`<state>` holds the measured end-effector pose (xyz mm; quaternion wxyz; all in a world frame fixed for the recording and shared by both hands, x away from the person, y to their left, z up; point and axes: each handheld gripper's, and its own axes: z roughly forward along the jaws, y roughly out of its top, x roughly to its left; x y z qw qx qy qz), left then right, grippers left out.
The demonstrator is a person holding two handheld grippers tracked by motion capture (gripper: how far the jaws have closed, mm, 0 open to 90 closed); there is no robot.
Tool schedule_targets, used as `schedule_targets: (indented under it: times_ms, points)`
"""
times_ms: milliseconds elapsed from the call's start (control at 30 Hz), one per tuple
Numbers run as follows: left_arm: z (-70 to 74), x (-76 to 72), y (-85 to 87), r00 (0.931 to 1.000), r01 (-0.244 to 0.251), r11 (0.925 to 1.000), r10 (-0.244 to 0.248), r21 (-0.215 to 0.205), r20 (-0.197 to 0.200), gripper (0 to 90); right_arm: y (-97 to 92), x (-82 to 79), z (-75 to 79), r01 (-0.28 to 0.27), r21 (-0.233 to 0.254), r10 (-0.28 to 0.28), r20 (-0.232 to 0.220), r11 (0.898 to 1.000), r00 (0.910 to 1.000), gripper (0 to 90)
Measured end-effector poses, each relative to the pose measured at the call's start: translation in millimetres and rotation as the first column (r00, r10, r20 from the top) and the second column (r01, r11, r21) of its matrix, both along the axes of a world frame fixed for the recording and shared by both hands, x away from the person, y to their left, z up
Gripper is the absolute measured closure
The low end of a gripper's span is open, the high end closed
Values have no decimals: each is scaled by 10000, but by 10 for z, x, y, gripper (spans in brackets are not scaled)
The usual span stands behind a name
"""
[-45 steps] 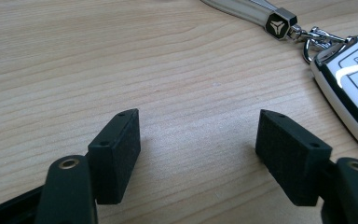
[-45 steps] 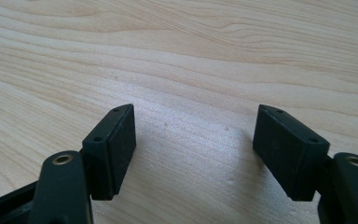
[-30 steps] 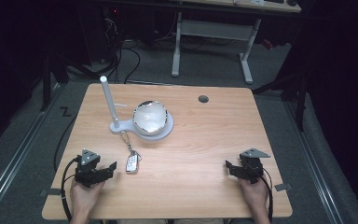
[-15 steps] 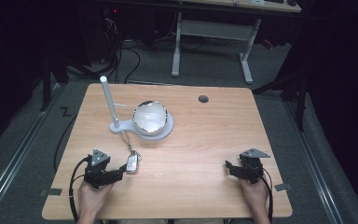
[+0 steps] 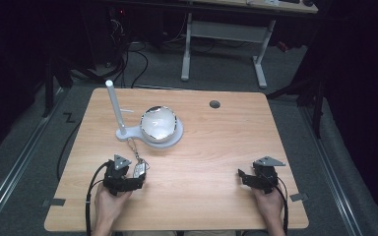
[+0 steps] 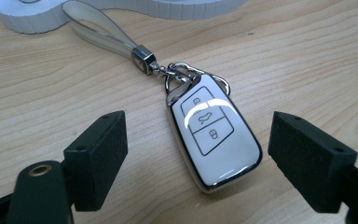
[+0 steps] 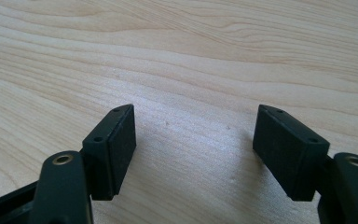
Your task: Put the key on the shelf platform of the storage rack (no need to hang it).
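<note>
i have the left gripper (image 6: 198, 154) low over the table (image 5: 216, 147), and its two black jaws stand spread wide; they have just been opening. the car key (image 6: 212, 140) lies flat on the wood between them, and neither pad touches it: there is bare table on each side of the key. the key is white with a shiny chrome rim, and three small button signs show on its upper face. its ring end points away from the gripper, toward the white stand (image 5: 150, 136). from the ring a small metal clasp (image 6: 144, 59) goes to a pale strap (image 6: 98, 32), and the strap runs up to the edge of the stand base; i cannot tell if it touches the base or only lies beside it.

in the high view the left gripper (image 5: 137, 178) is just in front of the stand, on the near side of it, and the key (image 5: 139, 169) is a small bright thing at its tips. the stand has a thin upright white post (image 5: 114, 105) on its left part and a round glassy bowl (image 5: 158, 124) on its right part. a small dark round hole (image 5: 214, 104) is in the table behind the stand, to the right.

the right gripper (image 7: 193, 149) is well apart from the stand, at the near right part of the table (image 7: 214, 56). its jaws are spread too, with only bare wood between them. in the high view this gripper (image 5: 245, 176) rests in my right hand (image 5: 269, 206).
</note>
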<state>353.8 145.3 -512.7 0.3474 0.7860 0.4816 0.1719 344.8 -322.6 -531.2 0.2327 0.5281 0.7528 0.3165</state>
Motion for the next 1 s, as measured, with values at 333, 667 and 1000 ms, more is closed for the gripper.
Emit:
schedule_targets:
  times_ms: [333,667,1000]
  points:
    - [-29,82,-82,9994,-113,9998,118,138,-336,227,0,0,0,-2,1,2,2,10000,10000,304]
    - [-63,143,-166,9983,-290,9981,317,535,-496,301,-1,0,0,-5,8,5,0,10000,10000,304]
    - [-95,160,-201,9970,-339,9962,393,801,-667,376,0,0,0,9,17,-9,0,10000,10000,304]
